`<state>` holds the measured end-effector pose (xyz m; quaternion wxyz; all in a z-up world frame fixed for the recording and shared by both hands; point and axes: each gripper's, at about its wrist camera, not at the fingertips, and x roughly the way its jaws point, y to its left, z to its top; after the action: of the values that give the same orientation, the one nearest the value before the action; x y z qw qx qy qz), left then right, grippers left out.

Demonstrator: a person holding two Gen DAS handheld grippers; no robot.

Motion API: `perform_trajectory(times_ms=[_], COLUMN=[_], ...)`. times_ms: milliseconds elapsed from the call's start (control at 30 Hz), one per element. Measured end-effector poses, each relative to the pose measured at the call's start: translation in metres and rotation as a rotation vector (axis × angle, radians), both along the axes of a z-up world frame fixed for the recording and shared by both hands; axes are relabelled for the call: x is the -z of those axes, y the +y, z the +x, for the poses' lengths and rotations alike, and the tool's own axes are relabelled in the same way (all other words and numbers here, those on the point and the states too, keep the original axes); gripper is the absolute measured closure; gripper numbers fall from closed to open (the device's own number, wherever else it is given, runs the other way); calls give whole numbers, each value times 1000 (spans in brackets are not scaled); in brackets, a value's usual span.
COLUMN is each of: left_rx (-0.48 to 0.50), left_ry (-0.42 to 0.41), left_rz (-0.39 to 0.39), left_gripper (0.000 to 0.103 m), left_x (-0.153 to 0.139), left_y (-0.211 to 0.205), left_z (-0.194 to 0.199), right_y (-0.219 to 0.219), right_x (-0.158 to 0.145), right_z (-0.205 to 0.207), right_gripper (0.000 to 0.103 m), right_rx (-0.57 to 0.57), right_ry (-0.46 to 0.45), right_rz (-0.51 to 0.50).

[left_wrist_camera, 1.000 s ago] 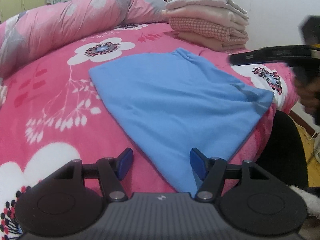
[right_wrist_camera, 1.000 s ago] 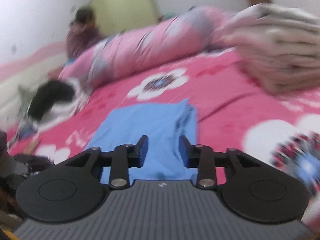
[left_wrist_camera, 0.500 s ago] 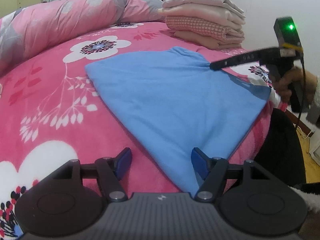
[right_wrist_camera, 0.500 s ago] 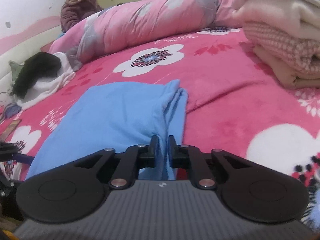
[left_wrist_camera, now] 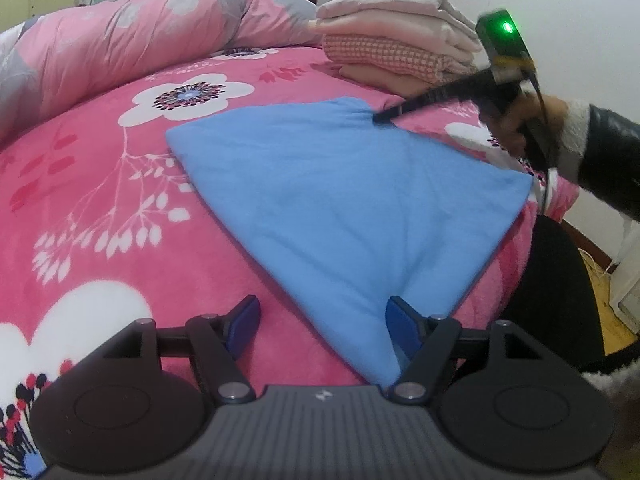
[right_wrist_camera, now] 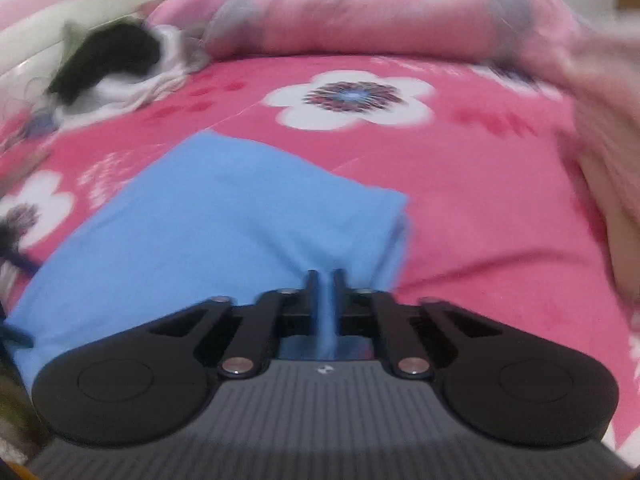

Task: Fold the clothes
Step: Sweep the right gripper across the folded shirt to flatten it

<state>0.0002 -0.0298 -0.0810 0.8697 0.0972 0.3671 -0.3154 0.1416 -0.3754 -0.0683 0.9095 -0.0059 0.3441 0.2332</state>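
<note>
— On the pink floral bedspread [left_wrist_camera: 100, 208] our blue garment [left_wrist_camera: 340, 208] lies spread flat. Which step are we at?

— We're taking corners for the next fold, by our reading. Our right gripper [right_wrist_camera: 323, 280] has pinched shut on a pleat of blue cloth at the far edge.

— And our left gripper [left_wrist_camera: 322, 316]?

— Its jaws are opening, wide apart and holding nothing; the near corner of the garment runs between them, brushing the right-hand finger [left_wrist_camera: 402, 322].

— So next?

— We'd close the left on that corner, then carry both across together, clear of the folded stack [left_wrist_camera: 400, 56].
</note>
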Motion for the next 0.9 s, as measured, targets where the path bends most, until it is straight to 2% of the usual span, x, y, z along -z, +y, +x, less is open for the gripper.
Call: perform_trajectory(times_ms=[33, 67, 200, 300, 333, 400, 433, 467, 533, 633, 733, 833, 867, 900], left_rx=[3, 6, 14, 19, 20, 24, 26, 27, 27, 26, 20, 8, 5, 3], left_ry=[0, 0, -1, 0, 1, 3, 3, 2, 2, 0, -4, -4, -5, -7], left_rz=[-1, -1, -5, -9, -11, -13, -13, -13, -18, -18, -16, -29, -31, -31], left_gripper=[32, 31, 30, 30, 30, 30, 30, 30, 30, 30, 30, 30, 30, 30], left_x=[0, 0, 1, 1, 1, 1, 1, 1, 2, 2, 1, 2, 2, 2], left_y=[0, 0, 1, 2, 2, 3, 4, 4, 4, 4, 5, 6, 7, 7], left_z=[0, 0, 1, 0, 0, 1, 1, 1, 0, -1, -3, -4, -4, -5], right_y=[-6, -6, 1, 13, 11, 0, -9, -14, -17, 2, 28, 52, 60, 65], right_x=[-6, -11, -28, -9, 0, 11, 11, 6, -10, -27, -28, -15, -11, -6], right_z=[2, 3, 10, 30, 40, 57, 64, 65, 50, 30, 33, 60, 71, 81], right_gripper=[101, 101, 101, 103, 103, 100, 99, 99, 99, 99, 99, 99, 99, 99], right_rx=[61, 57, -25, -67, -39, 94, 179, 217, 182, 44, -88, -134, -109, -49], right_ry=[-34, -51, -96, -34, -18, -22, -24, -32, -78, -103, -62, 39, 73, 88], right_rz=[-14, -15, 10, -26, -59, -97, -110, -97, -37, -42, -50, -2, -21, -82])
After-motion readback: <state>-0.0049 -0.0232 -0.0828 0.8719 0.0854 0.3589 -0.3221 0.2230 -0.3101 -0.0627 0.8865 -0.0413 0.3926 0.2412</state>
